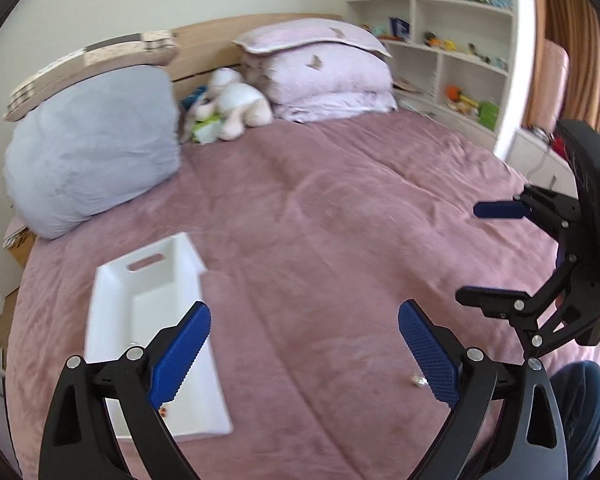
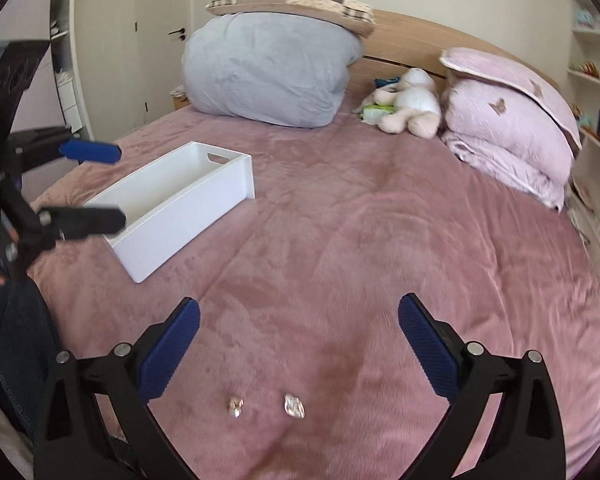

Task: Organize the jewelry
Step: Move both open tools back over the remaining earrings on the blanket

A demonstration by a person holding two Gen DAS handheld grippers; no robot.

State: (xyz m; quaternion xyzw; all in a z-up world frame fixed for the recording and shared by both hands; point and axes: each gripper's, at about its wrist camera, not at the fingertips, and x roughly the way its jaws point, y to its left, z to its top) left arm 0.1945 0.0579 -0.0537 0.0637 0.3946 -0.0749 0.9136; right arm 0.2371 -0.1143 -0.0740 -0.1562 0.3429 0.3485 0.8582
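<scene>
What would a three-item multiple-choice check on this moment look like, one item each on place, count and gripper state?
1. Where does the white bin stand?
A. on the pink bedspread
B. on a shelf
C. on the grey pillow

2. How many small shiny jewelry pieces lie on the bedspread between the right gripper's fingers in the right wrist view?
A. none
B. two
C. five

3. How do the two grippers stand?
A. both shut on jewelry
B. left shut, right open
C. both open and empty

Key:
1 A, the bin rests directly on the bedspread, short of the pillows.
2 B, one piece and a second piece lie side by side, apart.
3 C, the left gripper and right gripper show wide gaps with nothing between the pads.
</scene>
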